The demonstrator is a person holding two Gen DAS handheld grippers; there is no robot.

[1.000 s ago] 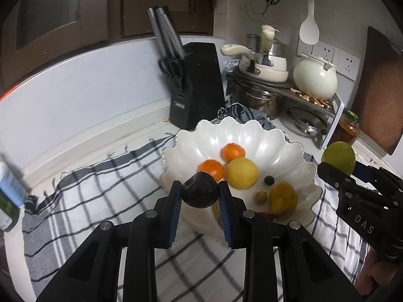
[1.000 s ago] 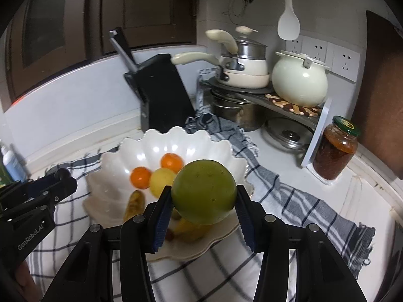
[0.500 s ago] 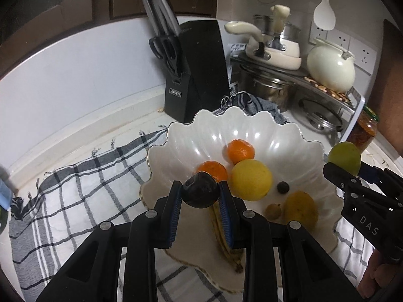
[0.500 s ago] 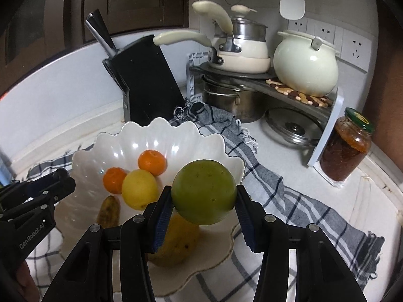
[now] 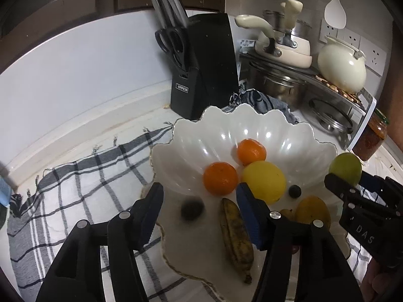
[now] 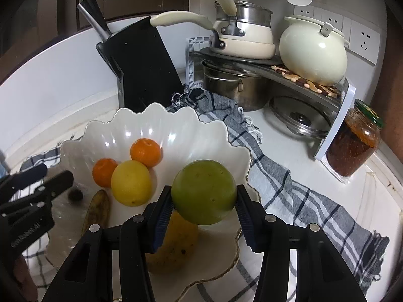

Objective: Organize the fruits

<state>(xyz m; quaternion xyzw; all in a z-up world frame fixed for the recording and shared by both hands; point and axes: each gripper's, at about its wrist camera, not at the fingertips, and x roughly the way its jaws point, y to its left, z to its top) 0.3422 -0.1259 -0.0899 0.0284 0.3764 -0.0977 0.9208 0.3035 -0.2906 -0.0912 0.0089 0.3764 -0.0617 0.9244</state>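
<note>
The left hand-held gripper (image 5: 199, 201) stands wide apart and empty; the dark plum (image 5: 192, 209), blurred, lies between and below its fingers in the scalloped white bowl (image 5: 191, 141). The right hand-held gripper (image 6: 204, 203) clamps a green fruit (image 6: 204, 191) over the bowl's near rim.

Dim indoor light, glare spots on the white bowl (image 5: 221, 136), heavy fisheye bending, dark vignetted corners.

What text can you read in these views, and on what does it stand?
"DAS": right gripper body, left wrist view.
"OPPEIN", small, uncertain: knife block base.
"GenRobot.AI", blurred: left gripper body, right wrist view.
Jar: no readable label.
</note>
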